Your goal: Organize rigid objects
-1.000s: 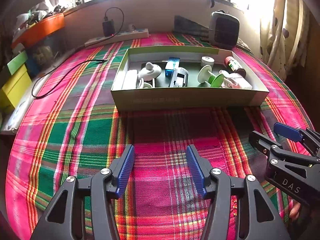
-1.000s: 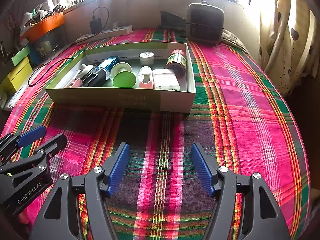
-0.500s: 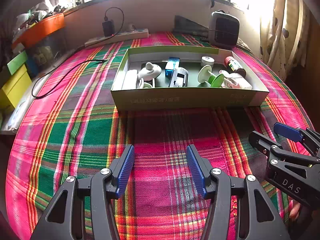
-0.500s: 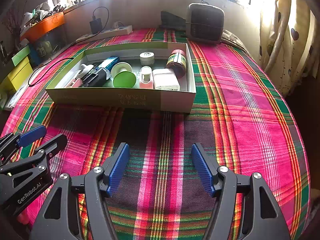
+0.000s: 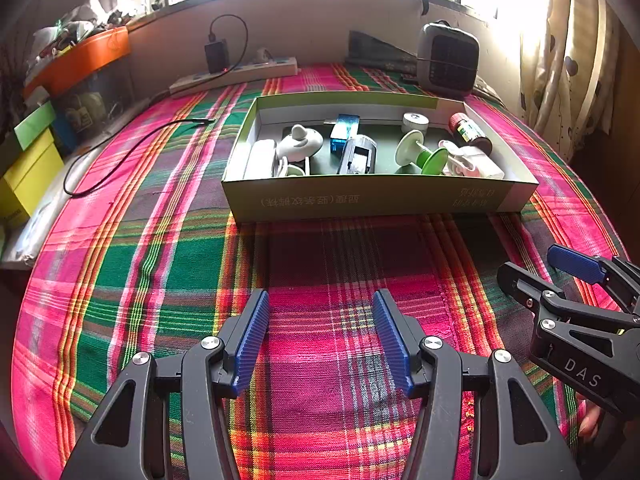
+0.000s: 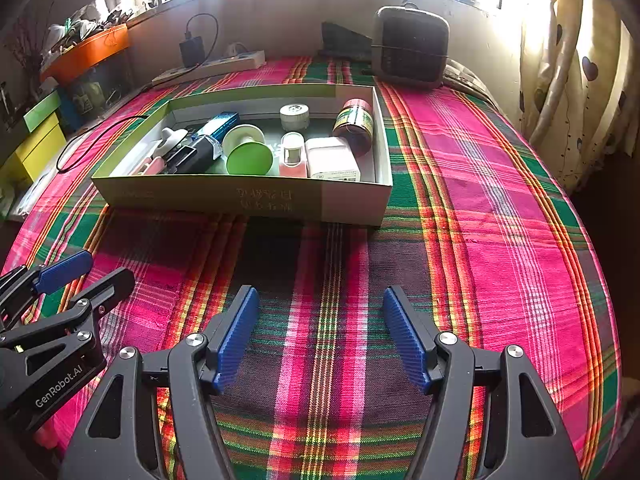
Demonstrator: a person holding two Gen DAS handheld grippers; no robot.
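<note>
Left gripper: lower centre of the left view, jaws spread, nothing between them, above bare plaid cloth.
Right gripper: lower centre of the right view, jaws spread, holding nothing; it also shows at the right edge of the left view.
Box: centre of the left view, well beyond both grippers, flat on the cloth, open on top.
Box contents: green spool, white box and brown jar toward its right end; blue pack and dark clip mid-box; white knob at left; small white tub by the far wall.
Relation: every item lies inside the box, apart from both grippers.
Heater: upper right, behind the box.
Power strip: upper left, by the wall.
Cable: left of the box, on the cloth.
</note>
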